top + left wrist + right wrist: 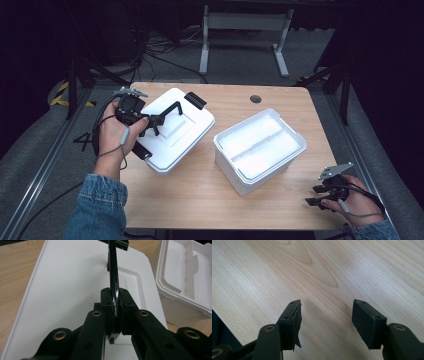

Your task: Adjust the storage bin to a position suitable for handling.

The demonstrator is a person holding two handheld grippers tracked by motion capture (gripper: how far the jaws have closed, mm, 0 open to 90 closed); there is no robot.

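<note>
One lid handle in L hand-held gripper

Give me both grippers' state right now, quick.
Left gripper: shut on the black handle of the white lid.
Right gripper: open, holding nothing, jaws apart over the wooden table.
</note>
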